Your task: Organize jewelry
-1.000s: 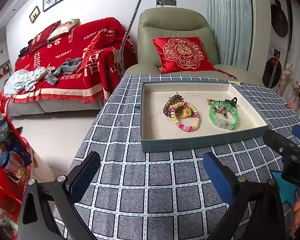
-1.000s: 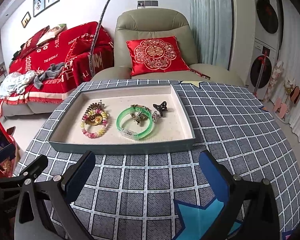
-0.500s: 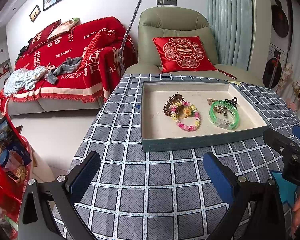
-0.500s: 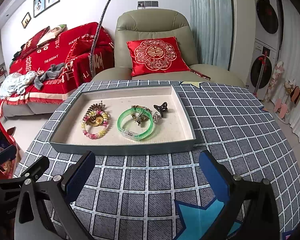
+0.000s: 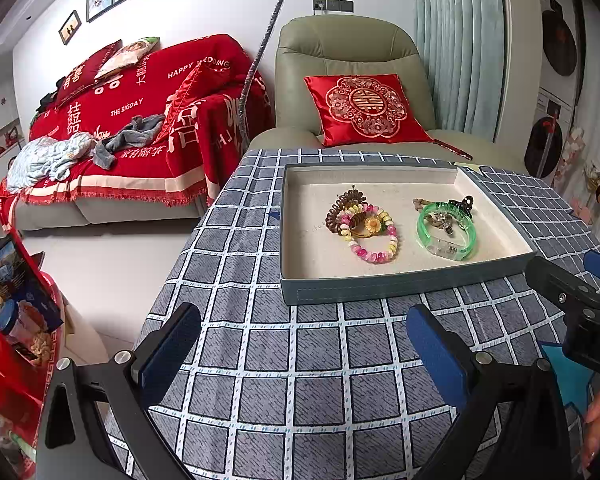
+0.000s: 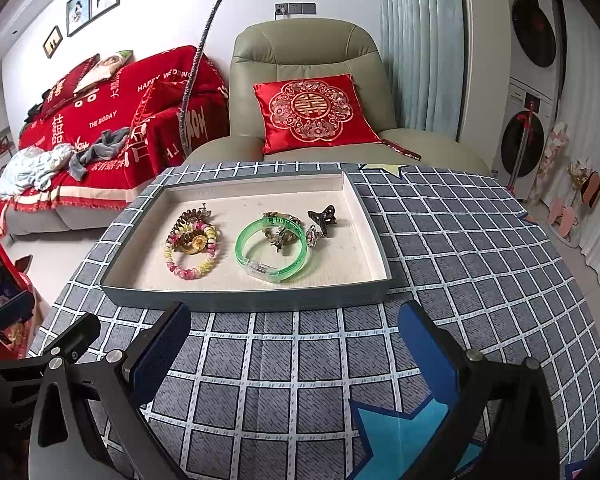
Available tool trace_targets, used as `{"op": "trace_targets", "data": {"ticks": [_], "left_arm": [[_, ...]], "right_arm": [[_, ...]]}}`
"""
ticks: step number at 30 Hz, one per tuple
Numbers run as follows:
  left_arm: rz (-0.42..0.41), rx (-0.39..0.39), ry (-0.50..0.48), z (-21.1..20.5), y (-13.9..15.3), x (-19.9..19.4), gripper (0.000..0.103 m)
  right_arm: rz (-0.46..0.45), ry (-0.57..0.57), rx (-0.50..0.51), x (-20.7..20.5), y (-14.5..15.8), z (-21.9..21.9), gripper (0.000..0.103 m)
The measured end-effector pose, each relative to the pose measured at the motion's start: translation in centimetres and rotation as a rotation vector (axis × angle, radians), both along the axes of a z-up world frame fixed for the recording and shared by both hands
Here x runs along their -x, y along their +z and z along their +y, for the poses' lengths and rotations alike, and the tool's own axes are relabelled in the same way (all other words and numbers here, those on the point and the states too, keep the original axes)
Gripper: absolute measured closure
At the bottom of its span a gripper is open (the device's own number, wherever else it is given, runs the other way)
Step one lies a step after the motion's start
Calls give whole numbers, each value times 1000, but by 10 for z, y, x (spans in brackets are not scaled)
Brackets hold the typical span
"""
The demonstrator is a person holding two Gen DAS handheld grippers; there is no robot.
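A grey tray (image 5: 380, 290) (image 6: 244, 302) with a cream lining sits on the checked tablecloth. In it lie a pink and yellow bead bracelet (image 5: 374, 236) (image 6: 192, 254) over a brown coil hair tie (image 5: 342, 210) (image 6: 186, 222), a green bangle (image 5: 446, 232) (image 6: 274, 250) around small metal pieces, and a dark hair claw (image 5: 462, 203) (image 6: 324, 216). My left gripper (image 5: 304, 346) is open and empty, above the cloth in front of the tray. My right gripper (image 6: 294, 344) is open and empty, also in front of the tray.
The table (image 6: 480, 240) has a grey checked cloth with blue stars. A green armchair with a red cushion (image 5: 364, 108) stands behind it. A red-covered sofa (image 5: 120, 120) is at the left. Red boxes (image 5: 12, 340) stand by the table's left edge.
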State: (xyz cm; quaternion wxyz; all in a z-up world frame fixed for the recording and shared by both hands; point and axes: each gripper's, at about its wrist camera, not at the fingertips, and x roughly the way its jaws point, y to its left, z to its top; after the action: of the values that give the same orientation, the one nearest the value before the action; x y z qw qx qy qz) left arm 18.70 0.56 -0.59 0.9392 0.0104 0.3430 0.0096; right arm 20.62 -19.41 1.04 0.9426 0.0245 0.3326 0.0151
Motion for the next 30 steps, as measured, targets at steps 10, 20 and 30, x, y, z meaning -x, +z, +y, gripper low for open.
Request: {"op": "trace_targets", "data": {"ticks": [10, 20, 30], "left_arm": [[1, 0, 0, -2, 0, 0, 0], [0, 1, 0, -2, 0, 0, 0], [1, 1, 3, -2, 1, 1, 0]], "right_arm": [[0, 0, -2, 0, 1, 0, 0], [-1, 0, -2, 0, 1, 0, 0], [0, 0, -3, 0, 1, 1, 0]]}}
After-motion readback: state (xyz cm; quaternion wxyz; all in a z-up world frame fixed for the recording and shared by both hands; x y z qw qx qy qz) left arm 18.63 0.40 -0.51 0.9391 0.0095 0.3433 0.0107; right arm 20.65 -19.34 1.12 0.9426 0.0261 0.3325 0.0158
